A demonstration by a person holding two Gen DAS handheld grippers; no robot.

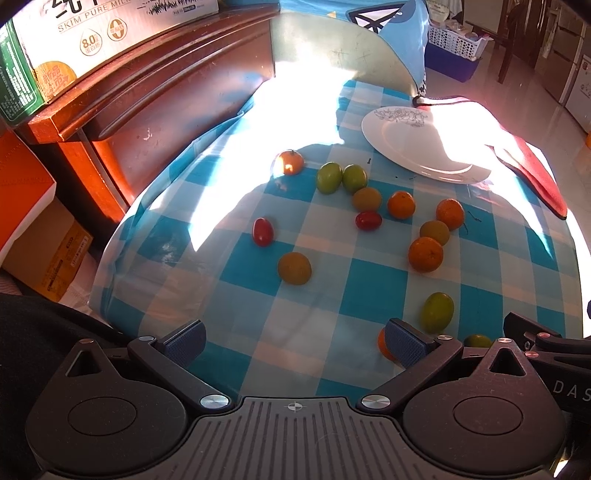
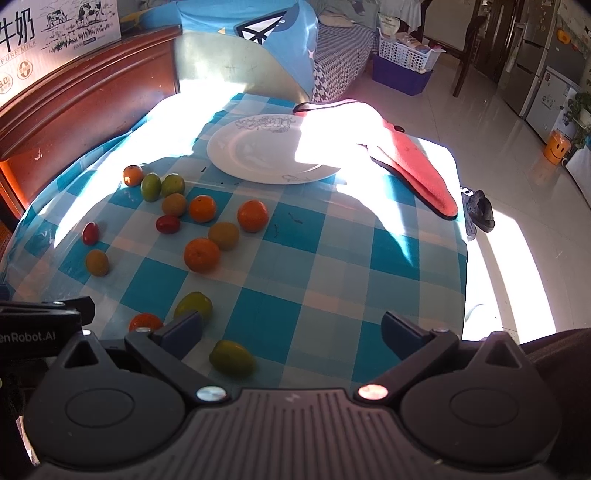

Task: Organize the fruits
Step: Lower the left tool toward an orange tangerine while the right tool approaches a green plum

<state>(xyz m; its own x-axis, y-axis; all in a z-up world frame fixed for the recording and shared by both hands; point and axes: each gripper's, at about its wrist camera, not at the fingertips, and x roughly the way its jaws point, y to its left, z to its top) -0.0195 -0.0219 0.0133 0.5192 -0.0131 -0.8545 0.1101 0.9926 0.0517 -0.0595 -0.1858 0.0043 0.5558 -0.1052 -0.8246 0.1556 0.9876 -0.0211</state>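
Note:
Several small fruits lie loose on the blue-and-white checked tablecloth (image 1: 376, 280): oranges (image 1: 425, 254), green fruits (image 1: 329, 177) and red tomatoes (image 1: 262, 231). A white plate (image 1: 417, 144) (image 2: 266, 147) sits at the far side with nothing on it. My left gripper (image 1: 295, 341) hovers open over the near cloth; an orange (image 1: 382, 345) peeks out behind its right finger. My right gripper (image 2: 291, 332) is open too, with a green fruit (image 2: 232, 357) lying just inside its left finger and another green fruit (image 2: 193, 305) beyond that finger.
A red cloth (image 2: 417, 166) lies right of the plate at the table's edge. A dark wooden cabinet (image 1: 155, 92) with a milk carton box (image 1: 110, 26) stands left. A chair back draped in blue fabric (image 2: 258, 40) is behind the table. The tiled floor (image 2: 517, 229) drops off at right.

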